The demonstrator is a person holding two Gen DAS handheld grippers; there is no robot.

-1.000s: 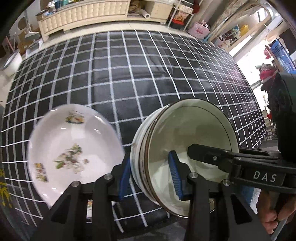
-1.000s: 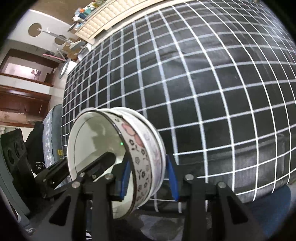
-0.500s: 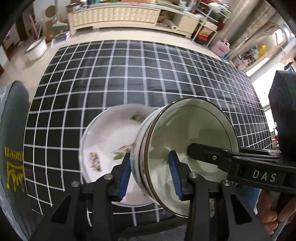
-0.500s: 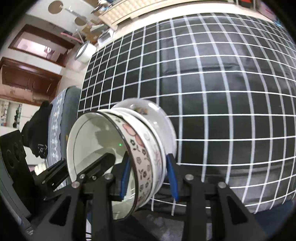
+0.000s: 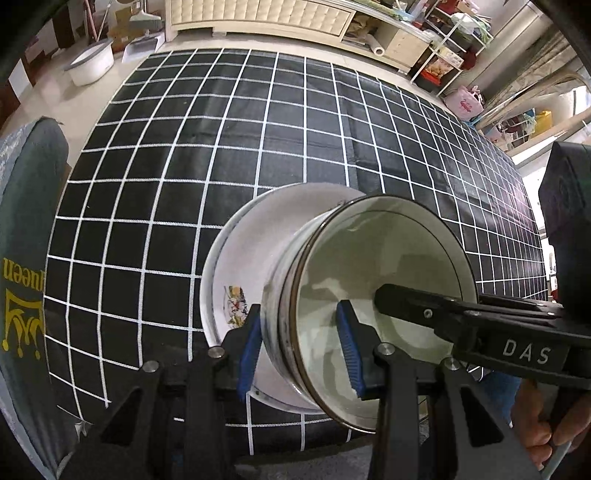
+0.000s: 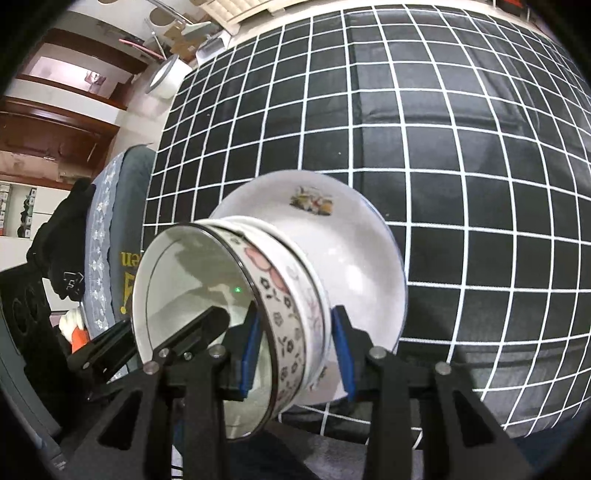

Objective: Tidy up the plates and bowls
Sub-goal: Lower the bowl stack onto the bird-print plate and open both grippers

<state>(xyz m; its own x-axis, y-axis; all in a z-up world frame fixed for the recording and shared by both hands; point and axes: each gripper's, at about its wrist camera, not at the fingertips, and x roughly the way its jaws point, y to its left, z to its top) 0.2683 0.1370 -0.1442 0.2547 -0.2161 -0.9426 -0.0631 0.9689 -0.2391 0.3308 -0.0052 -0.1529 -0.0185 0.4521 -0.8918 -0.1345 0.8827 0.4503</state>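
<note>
A stack of nested bowls with a dark rim and a pink flower pattern is held from both sides. My left gripper is shut on its rim at one side. My right gripper is shut on its rim at the other side. The stack hangs tilted just over a white plate with small flower prints, which lies on the checked tablecloth near the front edge and also shows in the right wrist view. I cannot tell whether the stack touches the plate.
The table carries a black cloth with white grid lines. A grey chair back with yellow lettering stands at the table's left end. A cream cabinet and shelves stand beyond the far edge.
Both grippers have carried the bowl stack leftwards, from beside the white plate to right over it. Both grips stay the same.
</note>
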